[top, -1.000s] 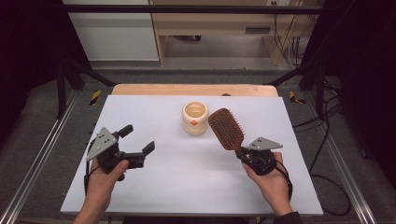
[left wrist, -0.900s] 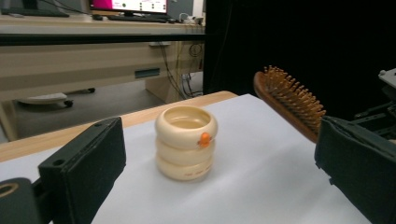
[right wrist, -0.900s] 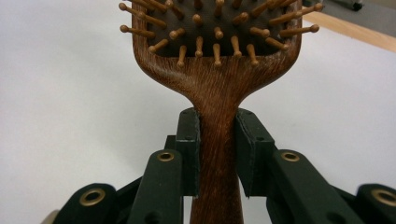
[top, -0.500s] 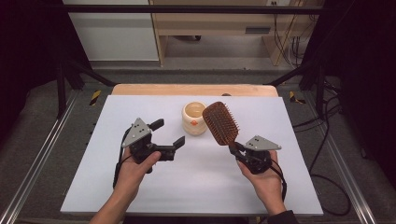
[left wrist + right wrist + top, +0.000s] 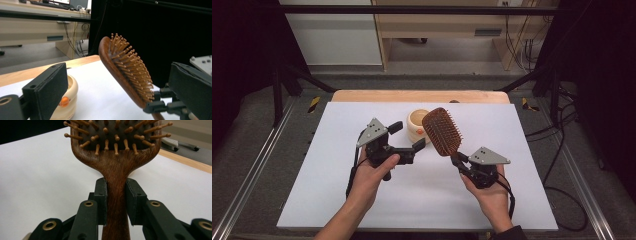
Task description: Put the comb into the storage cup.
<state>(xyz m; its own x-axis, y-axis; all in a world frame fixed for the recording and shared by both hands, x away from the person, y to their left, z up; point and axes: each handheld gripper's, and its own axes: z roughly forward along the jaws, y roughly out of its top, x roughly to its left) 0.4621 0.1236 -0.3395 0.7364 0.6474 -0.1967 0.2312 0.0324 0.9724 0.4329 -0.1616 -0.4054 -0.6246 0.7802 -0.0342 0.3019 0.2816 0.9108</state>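
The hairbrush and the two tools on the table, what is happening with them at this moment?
A person works at a white table with a tool in each hand. The right tool is shut on the handle of a wooden hairbrush and holds it lifted and tilted, bristles facing the right tool's camera. The left tool is open and holds nothing; it hovers next to the brush head, close to a small cream pot that stands on the table beside the brush.
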